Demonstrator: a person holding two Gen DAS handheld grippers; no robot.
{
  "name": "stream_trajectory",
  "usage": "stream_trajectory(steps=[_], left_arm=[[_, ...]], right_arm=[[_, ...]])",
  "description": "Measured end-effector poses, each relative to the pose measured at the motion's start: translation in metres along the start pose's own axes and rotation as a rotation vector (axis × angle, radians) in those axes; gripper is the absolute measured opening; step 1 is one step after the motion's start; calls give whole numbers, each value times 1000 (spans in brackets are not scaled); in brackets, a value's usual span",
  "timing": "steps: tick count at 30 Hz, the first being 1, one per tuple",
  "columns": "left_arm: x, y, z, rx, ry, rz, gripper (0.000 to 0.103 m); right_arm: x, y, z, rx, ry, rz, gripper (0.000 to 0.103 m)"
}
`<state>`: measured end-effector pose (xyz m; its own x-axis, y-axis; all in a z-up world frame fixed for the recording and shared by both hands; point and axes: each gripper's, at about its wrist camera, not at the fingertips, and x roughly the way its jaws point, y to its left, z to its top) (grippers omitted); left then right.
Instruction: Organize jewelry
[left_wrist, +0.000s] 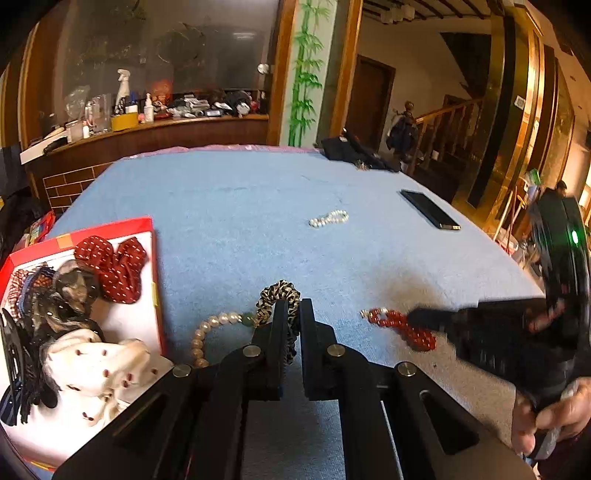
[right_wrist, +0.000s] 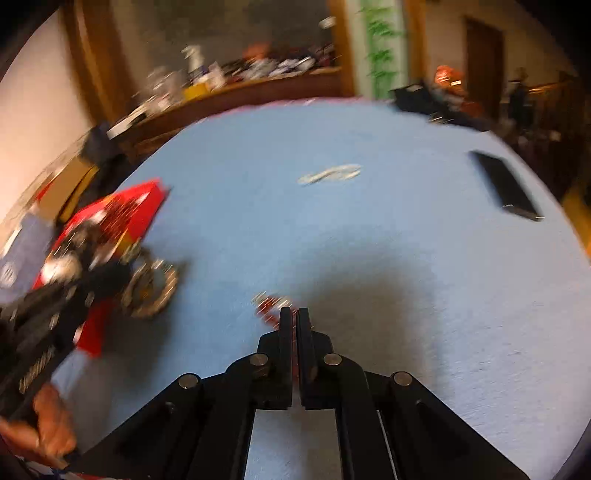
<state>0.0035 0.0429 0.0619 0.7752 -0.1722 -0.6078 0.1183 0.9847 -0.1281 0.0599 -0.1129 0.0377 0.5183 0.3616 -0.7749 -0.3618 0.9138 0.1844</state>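
My left gripper (left_wrist: 293, 306) is shut on a leopard-print scrunchie (left_wrist: 277, 293) just above the blue cloth. A pearl necklace with a green bead (left_wrist: 207, 332) lies beside it. My right gripper (right_wrist: 294, 314) is shut on a red bead bracelet (right_wrist: 271, 308); it also shows in the left wrist view (left_wrist: 402, 328) with the right gripper's fingers (left_wrist: 428, 317) on it. A small pearl bracelet (left_wrist: 328, 218) lies further out. A red box (left_wrist: 147, 221) at the left holds several hair scrunchies and clips.
A black phone (left_wrist: 430, 209) lies at the right on the blue cloth (left_wrist: 240, 206). A dark bag (left_wrist: 354, 149) sits at the far edge. A cluttered wooden counter stands behind. The right wrist view is blurred by motion.
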Motion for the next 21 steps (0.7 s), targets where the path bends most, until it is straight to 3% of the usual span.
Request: stream_trajectory(steps=[4,7,9,14,15,19,20,21], left_arm=[[-14,16,10,-52,-65,41,6],[-25,35,17,-113,-127,115,6],[-26,43,18,-139,-134,153,6],[-22,50,19,-163,-119,168,6],[-22,49,18,-161,-120,170,6],[-23,48,19,-154,-121,172,6],[-23,48,18,-154,-121,170,6],[-23,48,18,-155,-121,170,6]], right_arm=[[4,20,3,-58,48,68,7],[21,29,16,-30,85,105,10],[33,35,24,-13,108,148,12],[62,64,34,9,159,229,20],[67,70,35,-1,165,210,25],[79,95,39,-124,145,120,25],[79,103,37,-177,133,79,21],[78,108,34,-217,117,25,10]])
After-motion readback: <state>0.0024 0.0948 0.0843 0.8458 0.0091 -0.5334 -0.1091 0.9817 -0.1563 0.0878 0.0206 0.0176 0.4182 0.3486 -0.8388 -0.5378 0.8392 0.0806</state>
